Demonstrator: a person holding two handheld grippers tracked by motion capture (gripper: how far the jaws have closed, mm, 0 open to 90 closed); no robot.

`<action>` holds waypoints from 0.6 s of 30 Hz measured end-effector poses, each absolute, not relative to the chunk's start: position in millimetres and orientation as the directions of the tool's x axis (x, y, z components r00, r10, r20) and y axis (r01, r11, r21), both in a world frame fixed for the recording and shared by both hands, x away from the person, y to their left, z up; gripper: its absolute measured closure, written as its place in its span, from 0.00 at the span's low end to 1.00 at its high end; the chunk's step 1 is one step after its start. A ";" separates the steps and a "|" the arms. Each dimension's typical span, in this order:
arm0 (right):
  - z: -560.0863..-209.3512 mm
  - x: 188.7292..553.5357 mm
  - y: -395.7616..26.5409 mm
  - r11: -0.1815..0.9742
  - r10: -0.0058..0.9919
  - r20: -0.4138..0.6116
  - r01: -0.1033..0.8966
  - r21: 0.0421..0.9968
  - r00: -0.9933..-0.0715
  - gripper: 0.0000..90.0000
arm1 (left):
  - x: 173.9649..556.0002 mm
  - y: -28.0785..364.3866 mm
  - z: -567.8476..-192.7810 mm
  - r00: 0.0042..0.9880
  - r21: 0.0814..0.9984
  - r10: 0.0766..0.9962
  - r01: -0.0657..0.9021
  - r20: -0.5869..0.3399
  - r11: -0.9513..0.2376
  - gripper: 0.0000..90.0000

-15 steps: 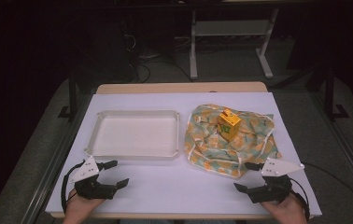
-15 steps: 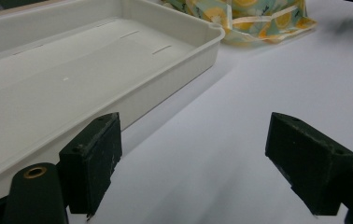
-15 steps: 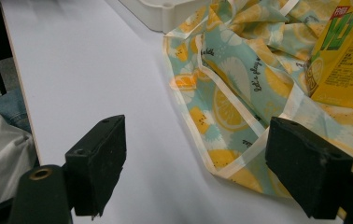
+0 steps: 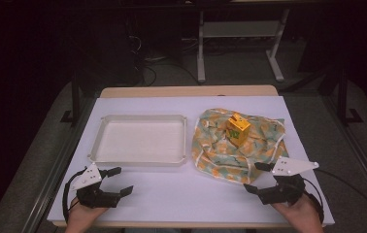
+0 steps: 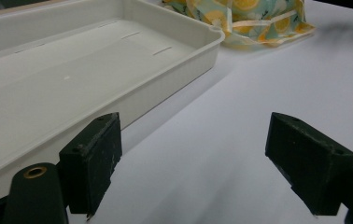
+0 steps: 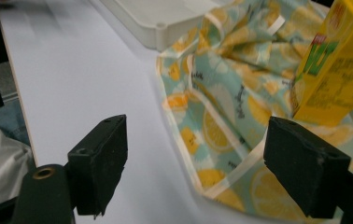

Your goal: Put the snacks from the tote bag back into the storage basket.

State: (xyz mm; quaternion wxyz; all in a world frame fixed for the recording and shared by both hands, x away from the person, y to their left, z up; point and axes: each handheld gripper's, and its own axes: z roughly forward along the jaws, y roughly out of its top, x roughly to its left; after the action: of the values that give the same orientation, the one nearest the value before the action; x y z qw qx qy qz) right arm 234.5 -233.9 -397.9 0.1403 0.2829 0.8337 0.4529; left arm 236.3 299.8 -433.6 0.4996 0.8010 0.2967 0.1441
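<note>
Right gripper (image 4: 263, 177) spread wide, nothing between the jaws, resting low at the near right of the table (image 4: 172, 204), tips just at the near hem of the lemon-print cloth (image 4: 220, 155). Left gripper (image 4: 116, 180) also spread, empty, parked near the front edge of the white tray (image 4: 142, 160), just short of it.

The cloth lies rumpled on the table's right half, its left edge close beside the tray. A yellow juice carton (image 4: 238, 129) stands upright on the cloth toward its far side, well apart from both grippers. In the right gripper view the cloth's pale binding tape (image 6: 240, 163) runs between the open jaws, and the carton sits behind the right-hand jaw.

Handling guess: the cloth is soft, light and floppy; it will drape and bunch, not hold shape. Best grab looks like the bound hem or a corner, pinching a fold so both layers are caught. Pulling the cloth could tip the carton, since it stands tall on a wrinkled base. The carton looks like light, stiff board, slightly crushable; grip it across the flat sides, mid-height, not at the folded top.
</note>
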 end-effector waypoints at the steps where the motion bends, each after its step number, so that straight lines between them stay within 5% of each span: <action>1: -394.6 237.0 -233.9 0.433 0.594 0.025 0.345 0.833 -0.804 0.24 | 236.3 299.8 -433.6 0.782 0.886 0.619 0.331 -0.066 -0.325 0.20; 18: -349.7 280.6 -212.9 0.522 0.543 -0.028 0.312 0.794 -0.839 0.25 | 236.2 303.8 -432.9 0.775 0.896 0.627 0.330 -0.076 -0.299 0.20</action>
State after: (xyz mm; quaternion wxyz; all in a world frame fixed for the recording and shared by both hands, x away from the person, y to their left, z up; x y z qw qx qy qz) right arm 280.6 -212.9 -349.7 0.1373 0.2480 0.8615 0.4212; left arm 236.2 303.8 -432.9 0.5096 0.7925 0.3017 0.1459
